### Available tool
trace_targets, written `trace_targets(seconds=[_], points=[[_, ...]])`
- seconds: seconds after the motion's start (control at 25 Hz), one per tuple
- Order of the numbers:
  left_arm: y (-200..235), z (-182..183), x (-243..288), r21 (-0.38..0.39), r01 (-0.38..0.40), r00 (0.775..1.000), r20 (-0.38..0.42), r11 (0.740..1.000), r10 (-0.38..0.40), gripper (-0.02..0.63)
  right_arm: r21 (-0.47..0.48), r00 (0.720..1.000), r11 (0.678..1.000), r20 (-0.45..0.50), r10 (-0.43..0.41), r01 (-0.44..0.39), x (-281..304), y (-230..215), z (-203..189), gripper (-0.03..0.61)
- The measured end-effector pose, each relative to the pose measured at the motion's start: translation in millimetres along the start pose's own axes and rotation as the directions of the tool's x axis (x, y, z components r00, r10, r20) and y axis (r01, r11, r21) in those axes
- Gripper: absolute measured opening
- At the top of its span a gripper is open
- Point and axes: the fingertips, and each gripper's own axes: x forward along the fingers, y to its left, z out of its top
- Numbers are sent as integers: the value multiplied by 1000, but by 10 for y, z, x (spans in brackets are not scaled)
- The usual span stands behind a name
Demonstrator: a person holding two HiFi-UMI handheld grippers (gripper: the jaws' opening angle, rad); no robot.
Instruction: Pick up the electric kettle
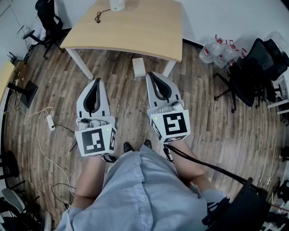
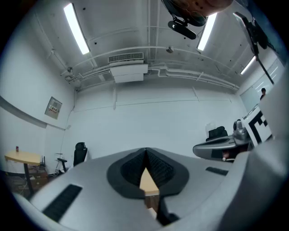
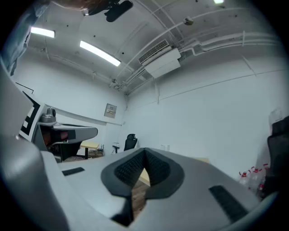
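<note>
Two hand-held grippers are out in front of the person, side by side and pointing ahead over the wood-plank floor (image 1: 117,90). The left hand-held gripper (image 1: 96,81) has its jaws together, the ribbed black pads meeting at the tip with nothing caught between them. The right hand-held gripper (image 1: 150,74) matches it, jaws closed and empty. Each carries one marker cube at the back, left (image 1: 95,140) and right (image 1: 174,124). One light wooden counter (image 1: 135,31) stands ahead, well apart from both tips. On its far edge sits the one electric kettle (image 1: 117,4), white and rounded, only its lower part showing because the top of the head view cuts it off. One black cord (image 1: 98,17) lies looped just beside it on the counter. Under the counter there is one small white box (image 1: 139,67) on the floor; whether anything is in it I cannot tell. To the right, a cluster of clear water bottles (image 1: 212,52) with red handles, three as best I can count, contents not readable. Two black office chairs show, one far left (image 1: 47,18) and one at right (image 1: 253,72). One white power strip (image 1: 50,122) lies on the floor at left, with thin cables trailing from it.
</note>
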Motion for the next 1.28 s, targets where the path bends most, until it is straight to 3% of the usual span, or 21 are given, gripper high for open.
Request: trace_targets(seconds=[0.36, 0.56, 0.72, 0.96, 1.28], points=[[-94, -35, -56, 0, -12, 1000, 0, 1000, 12, 0, 3, 1000, 1000, 2, 9, -9, -102, -47, -72, 0], [-237, -53, 70, 13, -36, 999, -17, 999, 37, 0, 51, 998, 997, 24, 53, -54, -93, -274, -71, 3], [-265, -121, 207, 18, -64, 997, -42, 998, 65, 0, 71, 999, 997, 2, 39, -39, 23, -540, -200, 3], [-75, -288, 403, 22, -83, 994, -66, 996, 84, 0, 86, 999, 995, -20, 44, -42, 365, -574, -367, 3], [530, -560, 1076, -3, -52, 997, -55, 999, 51, 0, 57, 998, 998, -46, 32, -29, 1309, -466, -494, 3]])
